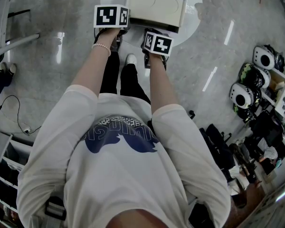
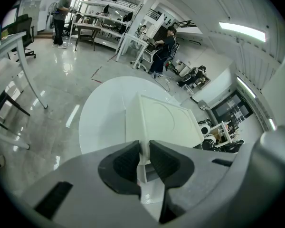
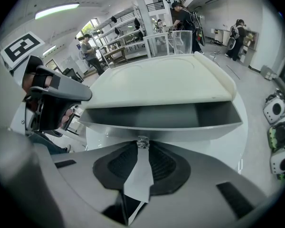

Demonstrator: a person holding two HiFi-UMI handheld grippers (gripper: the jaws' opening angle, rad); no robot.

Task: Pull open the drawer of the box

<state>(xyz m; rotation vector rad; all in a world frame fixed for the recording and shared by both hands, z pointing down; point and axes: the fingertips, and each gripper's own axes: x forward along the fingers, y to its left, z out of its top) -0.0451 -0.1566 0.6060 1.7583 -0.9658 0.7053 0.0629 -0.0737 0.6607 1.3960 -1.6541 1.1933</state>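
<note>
Drawer (image 3: pixel 180 114) is already part-open, sticking out from under box (image 3: pixel 161 82) on round white table (image 2: pixel 99 113). R gripper (image 3: pixel 142 152) is clenched on its small metal pull (image 3: pixel 142 141) to draw it out. L gripper (image 2: pixel 144 151) clamps box's near corner, prob. so box doesn't slide w/ the pull.

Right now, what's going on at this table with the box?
A person works two handheld grippers on a cream box that sits on a round white table. The left gripper is clamped on the box's near edge, apparently steadying it. The right gripper pinches the pull tab on the drawer front. The drawer is already partly out, and what shows of its inside looks empty.
</note>
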